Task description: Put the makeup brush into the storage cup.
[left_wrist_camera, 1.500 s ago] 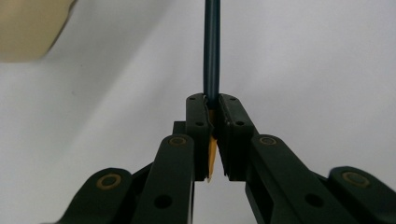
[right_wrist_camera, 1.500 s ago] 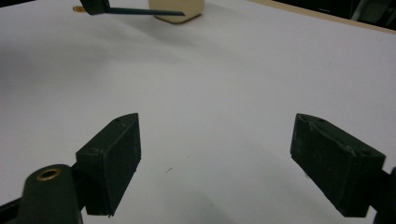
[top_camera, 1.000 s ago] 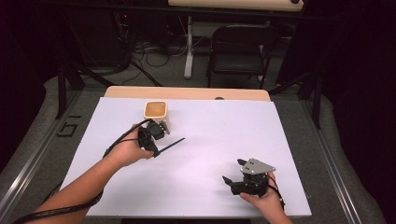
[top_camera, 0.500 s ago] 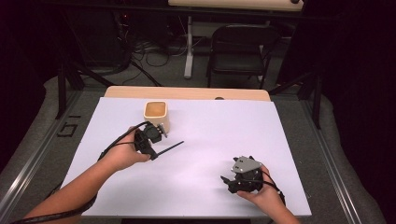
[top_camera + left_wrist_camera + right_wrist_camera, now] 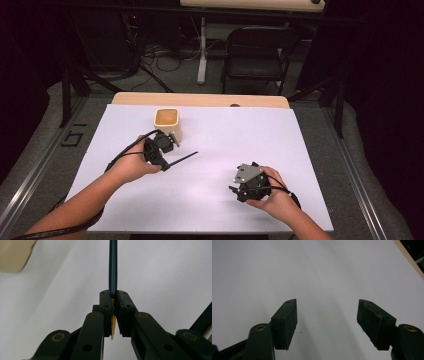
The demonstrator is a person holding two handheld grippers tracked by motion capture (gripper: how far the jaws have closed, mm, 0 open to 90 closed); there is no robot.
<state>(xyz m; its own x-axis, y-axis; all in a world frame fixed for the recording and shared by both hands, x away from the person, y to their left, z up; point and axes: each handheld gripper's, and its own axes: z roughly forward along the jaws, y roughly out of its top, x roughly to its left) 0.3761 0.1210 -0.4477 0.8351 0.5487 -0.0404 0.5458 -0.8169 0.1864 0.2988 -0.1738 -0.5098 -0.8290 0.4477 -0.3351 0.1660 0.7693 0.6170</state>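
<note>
While your left hand keeps to the near-left part of the white sheet [image 5: 215,145] that covers the table, your left gripper [image 5: 113,298] is clamped on a dark pencil [image 5: 113,265]. In the left gripper view, the two black jaws meet tightly around the pencil's sharpened end. Its tan wooden tip pokes back between the pads toward the camera, and the long dark shaft runs straight ahead from the jaw tips, up to the top edge of that view. From the high view, the pencil [image 5: 181,160] sticks out of the left gripper [image 5: 159,149] toward your right and slightly away from you, low over the sheet.

Just beyond the left gripper, on the side away from you, stands a small tan cup [image 5: 166,121]. It is near the gripper's body, and the pictures do not show whether they touch. In the left gripper view, the cup shows as a blurred tan corner [image 5: 15,255] at the upper left.

Your right gripper [image 5: 327,315] stands well apart from the pencil, toward the near-right part of the sheet. Its jaws are parted wide, have just been closing a little, and have nothing but bare white sheet between them. From the high view, your right hand wraps the right gripper [image 5: 235,189], with its grey three-cornered plate on top.

No brand, label or writing can be read on anything.
</note>
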